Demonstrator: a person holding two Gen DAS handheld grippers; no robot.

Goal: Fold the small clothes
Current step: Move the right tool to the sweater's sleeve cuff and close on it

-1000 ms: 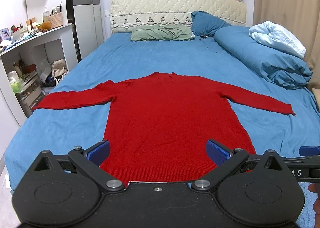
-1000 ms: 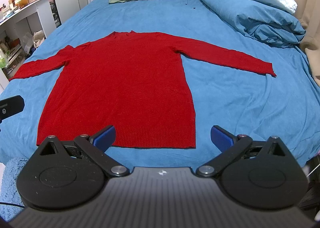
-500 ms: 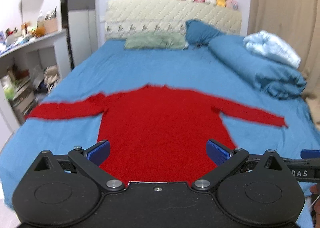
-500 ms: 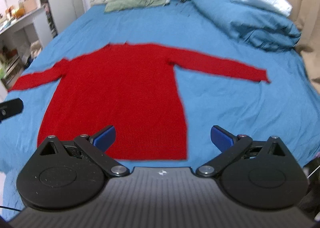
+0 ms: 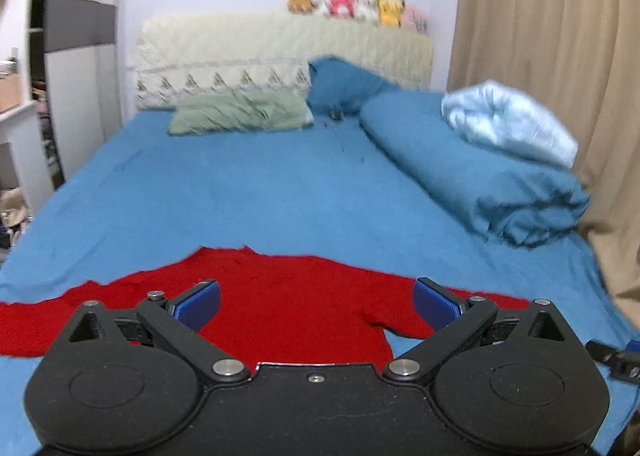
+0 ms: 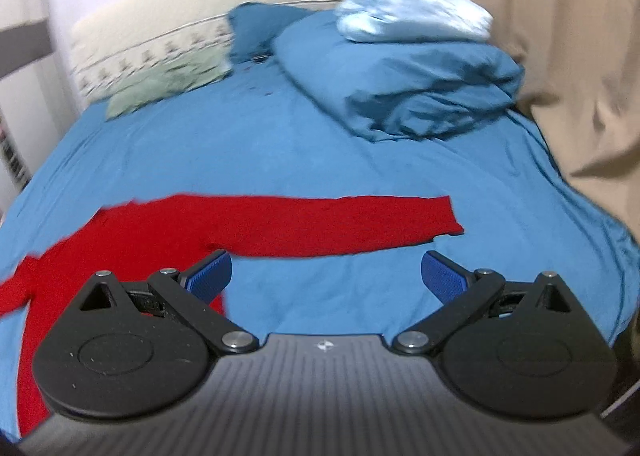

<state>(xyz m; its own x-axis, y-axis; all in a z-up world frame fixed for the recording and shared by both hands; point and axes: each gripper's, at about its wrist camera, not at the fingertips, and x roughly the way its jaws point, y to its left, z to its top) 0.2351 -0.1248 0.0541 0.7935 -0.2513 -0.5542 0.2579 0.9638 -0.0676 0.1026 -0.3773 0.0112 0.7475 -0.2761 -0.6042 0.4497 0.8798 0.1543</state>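
Item 1. My left gripper (image 5: 316, 306): fingers spread wide, nothing between them. It sits low over the upper body of the red sweater (image 5: 288, 304), which fills the lower centre of the left wrist frame.

Item 2. My right gripper (image 6: 326, 276): likewise spread and empty, above bare blue sheet (image 6: 280, 160). The sweater's right sleeve (image 6: 340, 224) runs across the middle of that frame, just beyond the fingertips; its cuff (image 6: 450, 216) lies right of centre.

Item 3. Sweater, general: flat on the bed, sleeves outstretched, unfolded.

Item 4. Change noted: a second ago both views took in the whole garment from the hem end. Now the hem has dropped out of sight and only collar, shoulders and sleeves remain, so both grippers have travelled forward up the garment. Blur confirms motion.

Item 5. Meaning, as I judge it: folding has not begun; I am lining up for the sleeves, the right one first in reach.

Item 6. Surroundings: rolled blue duvet (image 6: 404, 80) upper right, pale blue blanket (image 6: 412, 12) on it, green pillow (image 5: 240, 112), headboard (image 5: 280, 44) with plush toys (image 5: 352, 6).
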